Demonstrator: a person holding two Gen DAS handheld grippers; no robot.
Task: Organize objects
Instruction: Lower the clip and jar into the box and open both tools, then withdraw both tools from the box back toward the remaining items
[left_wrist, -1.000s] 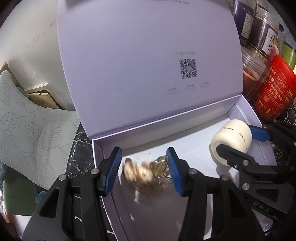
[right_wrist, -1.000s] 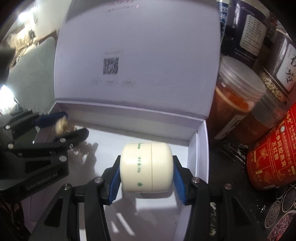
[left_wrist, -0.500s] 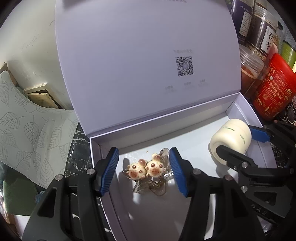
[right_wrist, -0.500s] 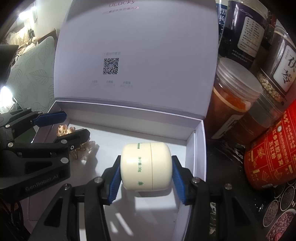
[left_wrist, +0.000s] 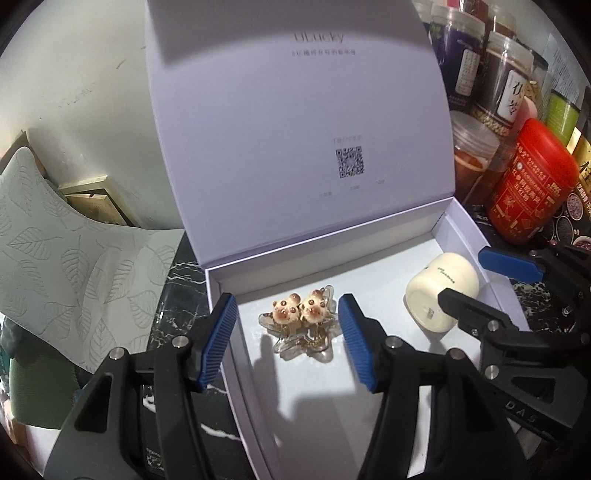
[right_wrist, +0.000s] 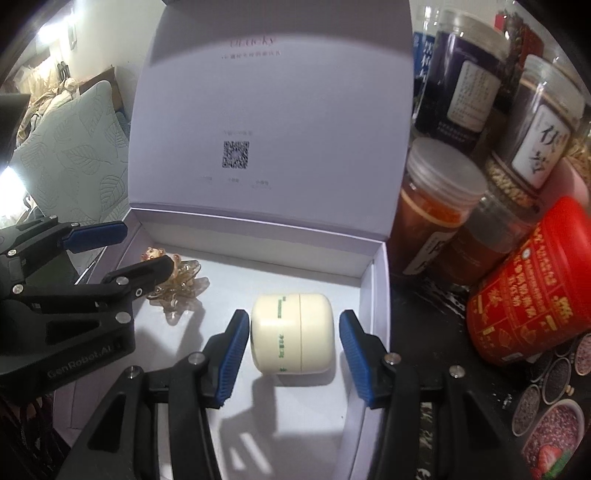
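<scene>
Left wrist view shows the left gripper (left_wrist: 288, 328) with fingers spread, nothing held; the bear hair clip (left_wrist: 301, 323) lies free on the white box (left_wrist: 369, 406) floor. The right gripper (right_wrist: 290, 350) has let go too, a small gap beside the cream jar (right_wrist: 291, 332). The jar lies on its side, so a bump could roll it into the clip.
</scene>
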